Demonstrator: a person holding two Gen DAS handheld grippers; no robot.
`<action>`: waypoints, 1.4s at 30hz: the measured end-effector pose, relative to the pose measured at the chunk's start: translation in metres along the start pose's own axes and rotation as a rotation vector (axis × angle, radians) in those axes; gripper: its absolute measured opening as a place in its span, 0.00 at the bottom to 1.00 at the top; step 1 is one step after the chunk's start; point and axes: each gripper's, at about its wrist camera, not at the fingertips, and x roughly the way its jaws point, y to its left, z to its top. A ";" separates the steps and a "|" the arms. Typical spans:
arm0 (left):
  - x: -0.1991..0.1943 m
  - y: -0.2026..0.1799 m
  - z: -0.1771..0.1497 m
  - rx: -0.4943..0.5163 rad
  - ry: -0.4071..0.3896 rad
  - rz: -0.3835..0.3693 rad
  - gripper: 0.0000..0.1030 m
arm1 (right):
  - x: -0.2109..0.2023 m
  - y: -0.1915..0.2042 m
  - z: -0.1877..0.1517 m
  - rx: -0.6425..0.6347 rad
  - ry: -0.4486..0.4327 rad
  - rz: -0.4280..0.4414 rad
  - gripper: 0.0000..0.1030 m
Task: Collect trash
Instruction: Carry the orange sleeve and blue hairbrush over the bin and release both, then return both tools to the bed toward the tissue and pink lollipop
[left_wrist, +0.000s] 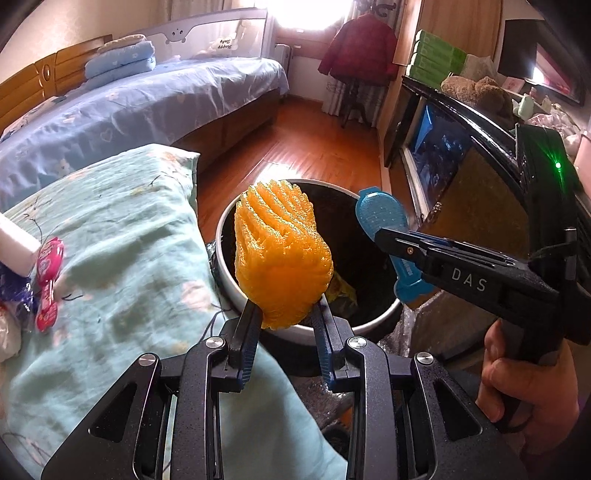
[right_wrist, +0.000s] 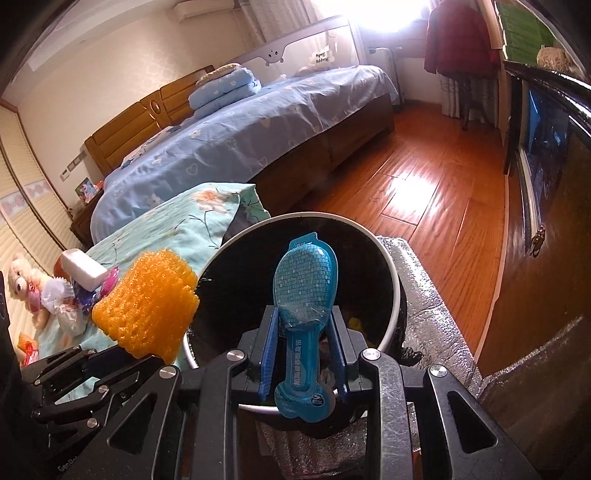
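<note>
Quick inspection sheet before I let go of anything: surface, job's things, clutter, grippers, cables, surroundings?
Surface: green floral quilt beside the bin; wood floor beyond.
Job's things: orange foam net and blue packet, both held above the open trash bin, which already holds scraps.
Clutter: pink wrappers, white foam block, plush toy on the quilt.
Grippers: left gripper jaws shut on the foam net; right gripper jaws shut on the packet.
Cables: nothing seen.
Surroundings: blue bed, red coat, dark cabinet.
</note>
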 end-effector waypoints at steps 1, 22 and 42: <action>0.001 0.000 0.001 -0.002 0.002 -0.002 0.26 | 0.000 0.000 0.000 0.001 0.001 0.000 0.26; 0.005 0.000 0.011 -0.017 -0.004 0.007 0.46 | 0.011 -0.004 0.014 0.026 0.016 0.012 0.30; -0.067 0.076 -0.059 -0.221 -0.076 0.109 0.61 | -0.018 0.057 -0.016 -0.001 0.000 0.145 0.78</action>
